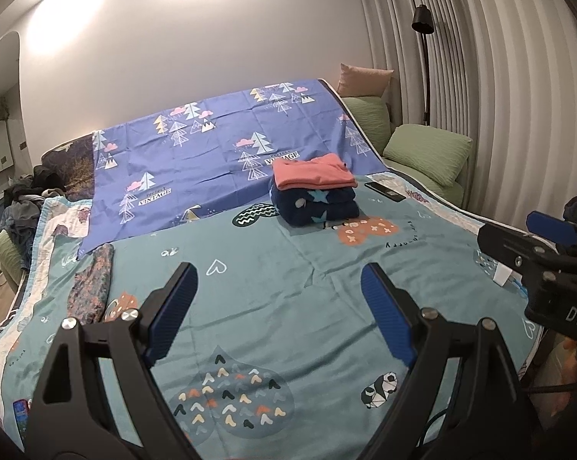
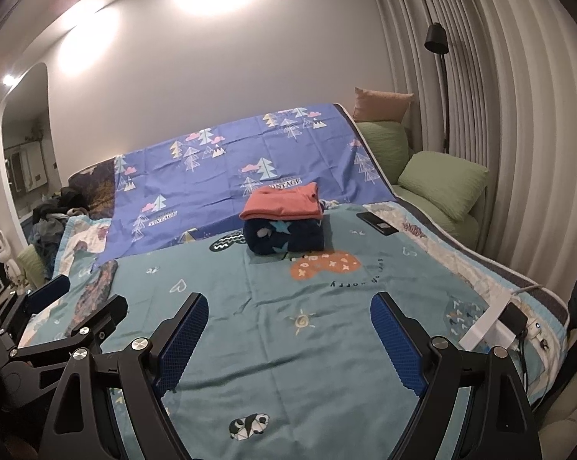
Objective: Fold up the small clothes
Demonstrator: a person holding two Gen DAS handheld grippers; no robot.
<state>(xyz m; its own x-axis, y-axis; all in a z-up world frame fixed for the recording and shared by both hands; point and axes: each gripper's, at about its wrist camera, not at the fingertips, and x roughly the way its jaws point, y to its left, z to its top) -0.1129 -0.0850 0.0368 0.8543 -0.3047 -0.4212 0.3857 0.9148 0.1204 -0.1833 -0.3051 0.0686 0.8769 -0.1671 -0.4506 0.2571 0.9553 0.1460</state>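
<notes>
Black phone (image 2: 377,223) lies on teal quilt (image 2: 288,345) near green pillows (image 2: 445,184).

Count: 2 folded garments stacked, 1 coral-pink folded top (image 2: 282,202) on 1 navy star-print fleece bundle (image 2: 286,238); 1 loose floral patterned cloth (image 2: 96,295); 1 black flat phone (image 2: 376,223); 2 green ribbed cushions (image 2: 443,182) (1 tan behind); 2 blue-padded grippers.

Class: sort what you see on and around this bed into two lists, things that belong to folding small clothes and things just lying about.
Job:
coral folded garment
navy star garment
floral garment
left gripper
right gripper

Lying about:
phone
green pillows
floor lamp
</notes>
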